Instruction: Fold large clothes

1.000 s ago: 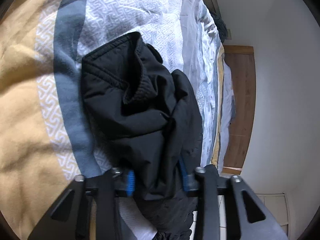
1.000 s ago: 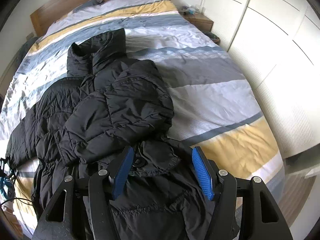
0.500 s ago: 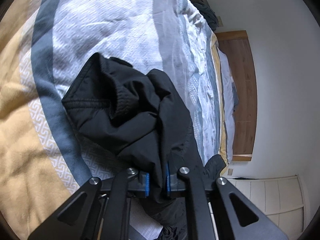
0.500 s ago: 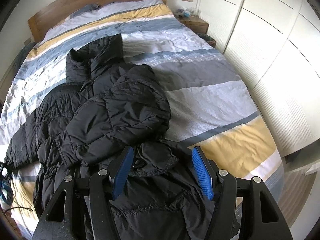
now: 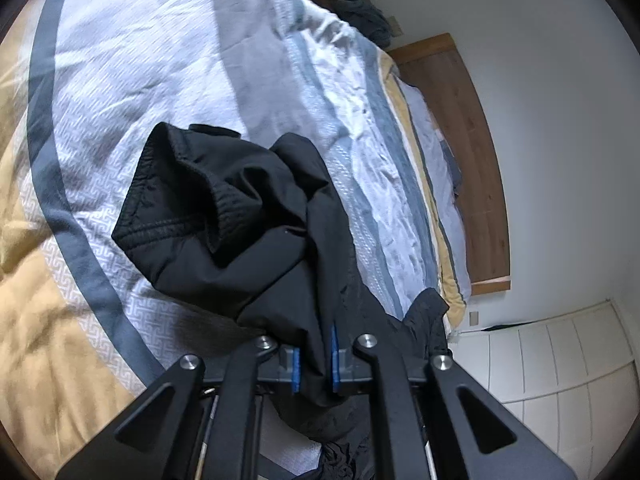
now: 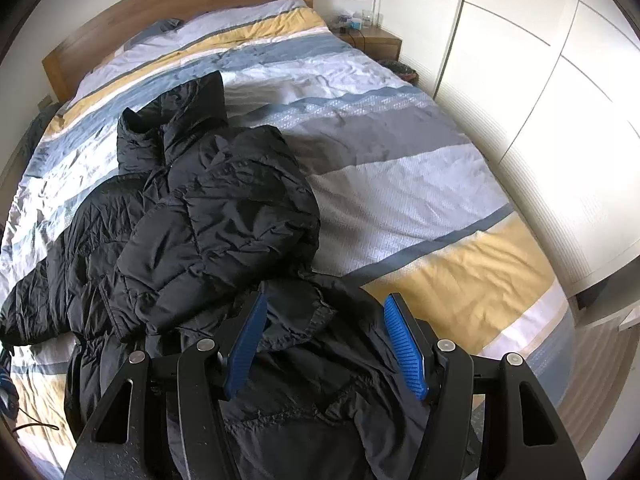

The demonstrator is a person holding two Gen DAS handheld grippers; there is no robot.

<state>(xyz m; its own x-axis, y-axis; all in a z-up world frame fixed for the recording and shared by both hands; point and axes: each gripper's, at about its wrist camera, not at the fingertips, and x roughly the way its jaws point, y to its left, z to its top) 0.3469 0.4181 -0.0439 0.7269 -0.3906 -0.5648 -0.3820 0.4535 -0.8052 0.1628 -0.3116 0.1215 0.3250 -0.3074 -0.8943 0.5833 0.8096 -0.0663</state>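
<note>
A black puffer jacket (image 6: 208, 216) lies crumpled on the striped bed (image 6: 400, 184), collar toward the headboard. In the left wrist view my left gripper (image 5: 314, 364) is shut on a black sleeve (image 5: 240, 216) near its cuff (image 5: 168, 228) and holds it lifted above the bedding. In the right wrist view my right gripper (image 6: 324, 344) is open, its blue pads (image 6: 404, 348) astride a fold of the jacket's lower part near the bed's foot, not closed on it.
A wooden headboard (image 6: 172, 4) and a nightstand (image 6: 372, 38) stand at the far end. White wardrobe doors (image 6: 540, 80) run along the bed's right side. A cable (image 6: 28, 426) lies at the left edge.
My left gripper closed on the sleeve and lifted it, swinging the view toward the headboard. My right gripper stayed open and rose slightly over the jacket.
</note>
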